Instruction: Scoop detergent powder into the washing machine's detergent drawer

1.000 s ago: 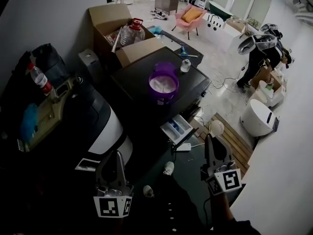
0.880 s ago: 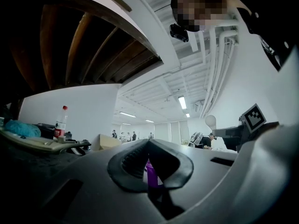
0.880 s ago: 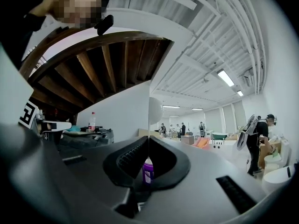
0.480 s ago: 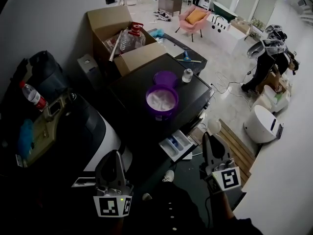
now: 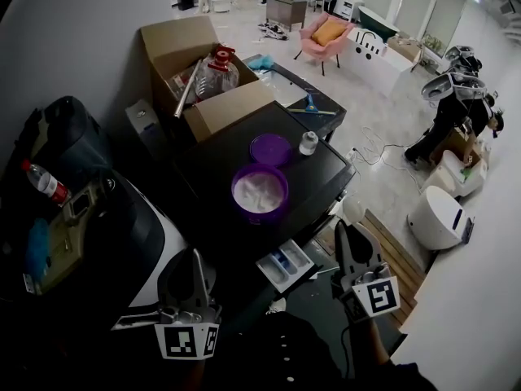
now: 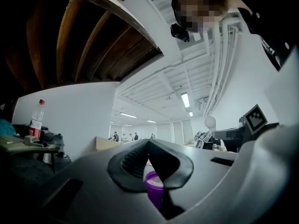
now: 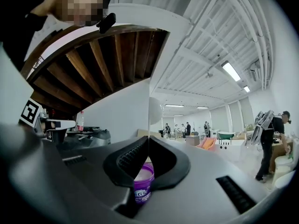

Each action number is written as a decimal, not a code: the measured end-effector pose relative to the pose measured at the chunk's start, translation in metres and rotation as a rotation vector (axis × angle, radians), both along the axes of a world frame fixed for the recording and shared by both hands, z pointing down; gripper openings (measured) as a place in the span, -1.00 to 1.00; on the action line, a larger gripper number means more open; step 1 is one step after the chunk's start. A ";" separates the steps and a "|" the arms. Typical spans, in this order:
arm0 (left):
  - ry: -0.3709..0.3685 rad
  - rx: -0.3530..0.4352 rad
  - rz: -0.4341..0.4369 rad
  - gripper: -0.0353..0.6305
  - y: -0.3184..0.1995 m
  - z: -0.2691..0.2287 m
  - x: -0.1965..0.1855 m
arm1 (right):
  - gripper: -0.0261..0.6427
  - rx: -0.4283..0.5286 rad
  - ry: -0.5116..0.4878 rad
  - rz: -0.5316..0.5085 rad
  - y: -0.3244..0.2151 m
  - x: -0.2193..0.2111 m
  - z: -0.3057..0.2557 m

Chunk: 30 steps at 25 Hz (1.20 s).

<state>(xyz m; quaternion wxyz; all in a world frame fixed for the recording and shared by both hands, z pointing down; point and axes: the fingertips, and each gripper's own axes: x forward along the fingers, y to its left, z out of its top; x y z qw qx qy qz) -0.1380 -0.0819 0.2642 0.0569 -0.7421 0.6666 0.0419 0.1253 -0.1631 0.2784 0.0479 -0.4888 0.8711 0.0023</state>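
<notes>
- Looking down in the head view: one purple detergent tub (image 5: 259,192) is seen open on the black washing machine top (image 5: 317,177), with white powder inside. One purple lid (image 5: 270,149) and one small white bottle (image 5: 308,142) are set behind it.
- One detergent drawer (image 5: 285,265) is pulled out below the tub; no powder can be made out in it.
- Two grippers are held low, well apart from tub and drawer: left gripper (image 5: 194,261), and right gripper (image 5: 352,230) with one white scoop (image 5: 353,209) at its tip.
- Left gripper view: jaws are pressed together with nothing between them; the tub is seen beyond.
- Right gripper view: jaws are closed on the scoop handle, bowl upward; whether it is loaded cannot be told.
- Judged: setup is done (tub opened, drawer out, scoop in grip); scooping and pouring are left.
</notes>
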 end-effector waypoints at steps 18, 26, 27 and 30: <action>-0.031 -0.058 -0.074 -0.85 -0.036 0.013 0.000 | -0.83 -0.099 -0.014 -0.137 -0.064 -0.025 0.041; 0.003 -0.096 -0.033 -0.85 -0.062 0.025 -0.023 | -0.83 -0.223 0.199 -0.280 -0.089 -0.076 0.073; 0.010 -0.101 -0.029 -0.85 -0.065 0.028 -0.025 | -0.83 -0.233 0.215 -0.300 -0.094 -0.081 0.075; 0.030 -0.120 -0.026 -0.85 -0.070 0.038 -0.032 | -0.83 -0.268 0.293 -0.370 -0.108 -0.097 0.085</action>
